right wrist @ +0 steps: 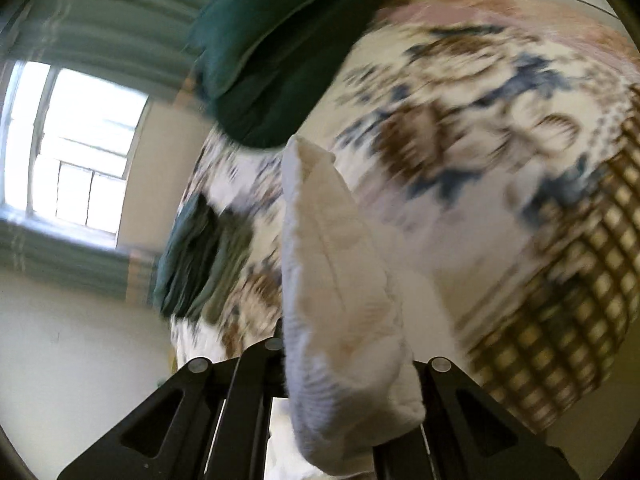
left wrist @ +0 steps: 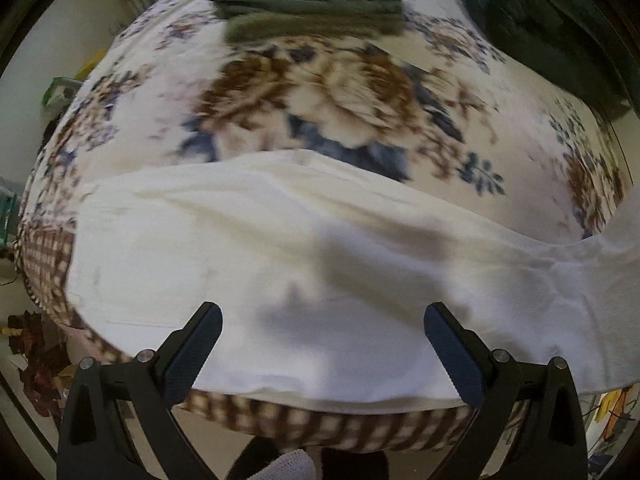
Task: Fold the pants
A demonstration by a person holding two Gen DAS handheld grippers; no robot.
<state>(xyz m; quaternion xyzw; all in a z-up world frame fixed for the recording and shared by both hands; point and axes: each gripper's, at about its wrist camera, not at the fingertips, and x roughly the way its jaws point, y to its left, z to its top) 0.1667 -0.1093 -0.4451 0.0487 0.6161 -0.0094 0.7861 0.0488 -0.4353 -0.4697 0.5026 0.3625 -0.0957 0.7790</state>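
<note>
The white pants (left wrist: 304,248) lie spread across the near edge of a bed covered by a floral blanket (left wrist: 340,92), the cloth running from the near left corner toward the right, where it rises out of the left wrist view. That rise is consistent with the right gripper (right wrist: 352,392) lifting one end: in the right wrist view a bunched fold of the pants (right wrist: 340,280) stands up between the fingers, and the jaws are closed on it. Both views are blurred, so the exact part held, whether hem or waistband, cannot be told.

The left gripper (left wrist: 322,356) hovers over the near portion of the pants with its jaws wide apart and nothing between them. Judged from its position, it is placed to pin or take the cloth lying flat while the right end is carried over.

The pants are judged to sit near the bed edge so that both grippers reach them without stretching. The fold appears only begun; most of the cloth lies single and flat.

At the far side of the blanket rests a pile of dark folded clothes (left wrist: 312,4), well apart from the pants, likely finished items kept out of the working area. A dark green pillow (right wrist: 272,52) lies at the far right of the bed. A window (right wrist: 76,148) shows beyond it.
</note>
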